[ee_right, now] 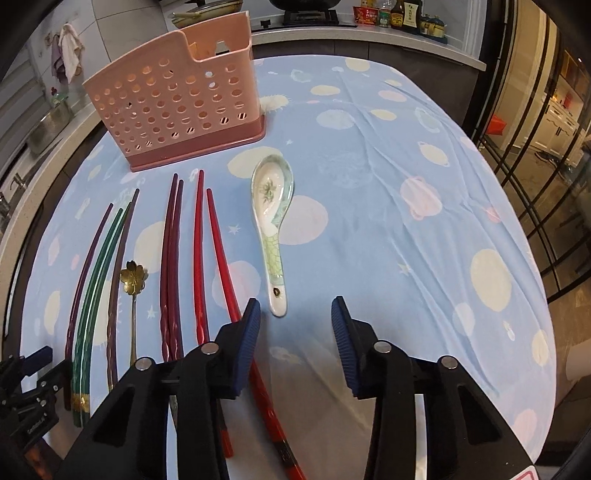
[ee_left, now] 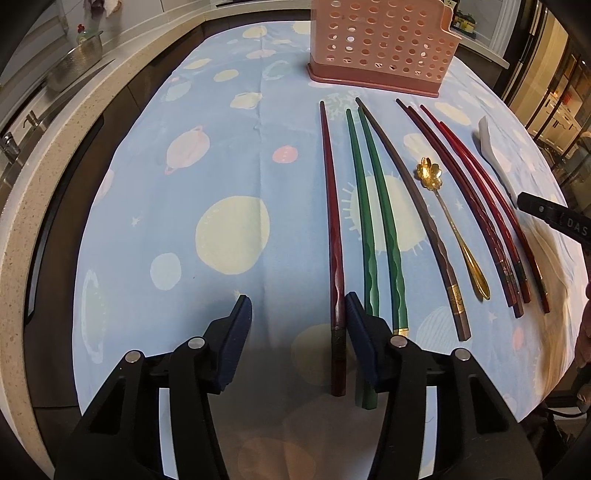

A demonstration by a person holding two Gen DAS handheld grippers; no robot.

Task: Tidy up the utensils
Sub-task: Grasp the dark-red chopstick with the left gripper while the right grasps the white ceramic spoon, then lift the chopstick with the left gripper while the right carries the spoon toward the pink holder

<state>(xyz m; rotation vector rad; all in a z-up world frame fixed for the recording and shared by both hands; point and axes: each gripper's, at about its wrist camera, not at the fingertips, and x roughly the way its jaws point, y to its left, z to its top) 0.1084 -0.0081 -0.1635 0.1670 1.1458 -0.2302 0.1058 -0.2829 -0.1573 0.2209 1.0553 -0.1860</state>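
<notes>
A pink perforated utensil holder (ee_left: 382, 40) (ee_right: 173, 107) stands at the far side of the table. Chopsticks lie in a row before it: a dark red one (ee_left: 330, 206), two green ones (ee_left: 373, 218) (ee_right: 98, 273), a brown one (ee_left: 417, 210), and several red ones (ee_left: 480, 206) (ee_right: 199, 258). A gold flower spoon (ee_left: 448, 218) (ee_right: 133, 291) lies among them. A ceramic soup spoon (ee_right: 271, 218) (ee_left: 491, 144) lies to their right. My left gripper (ee_left: 297, 332) is open above the dark red chopstick's near end. My right gripper (ee_right: 295, 332) is open just short of the ceramic spoon's handle.
The table wears a blue cloth with planet prints (ee_left: 207, 177) (ee_right: 424, 229). A stone counter with a sink and a steel colander (ee_left: 75, 64) runs along the left. A stove and sauce bottles (ee_right: 402, 13) stand at the back. Glass doors (ee_right: 546, 155) are on the right.
</notes>
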